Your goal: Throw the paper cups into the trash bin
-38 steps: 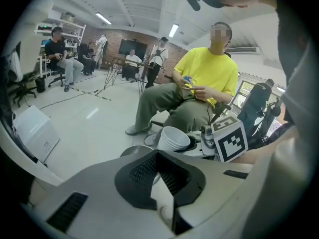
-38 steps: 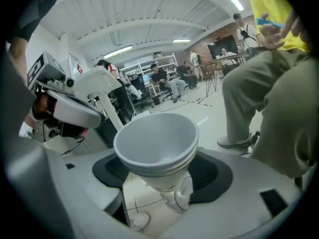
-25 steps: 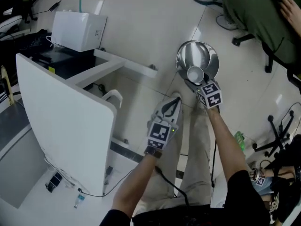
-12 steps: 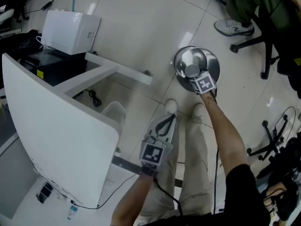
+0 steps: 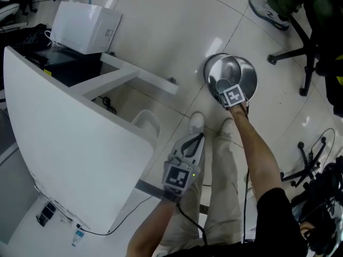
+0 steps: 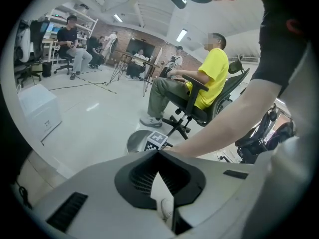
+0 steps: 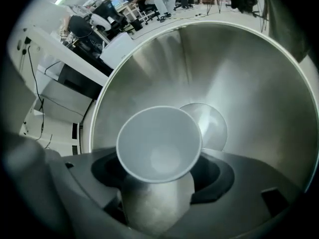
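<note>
A white paper cup (image 5: pixel 220 83) sits between the jaws of my right gripper (image 5: pixel 224 91), which points steeply down into the mouth of the round steel trash bin (image 5: pixel 252 76) on the floor. In the right gripper view the cup (image 7: pixel 159 143) lies mouth-forward, the right gripper (image 7: pixel 158 172) is shut on it, and the bin's shiny wall (image 7: pixel 239 73) fills the picture. The jaws have just opened a little, with the cup still between them. My left gripper (image 5: pixel 199 138) hangs over my legs, shut and empty; its view shows the bin (image 6: pixel 132 141) beyond the left gripper (image 6: pixel 158 156).
A white table (image 5: pixel 69 138) stands at the left, with a white box (image 5: pixel 86 20) on the floor behind it. My shoes (image 5: pixel 196 123) stand just short of the bin. An office chair (image 5: pixel 305 47) is at the right. A seated person in yellow (image 6: pixel 209 78) is past the bin.
My right gripper has sunk with the cup and tipped steeply down into the bin's mouth. The left gripper has drifted slightly nearer my body, still shut.
</note>
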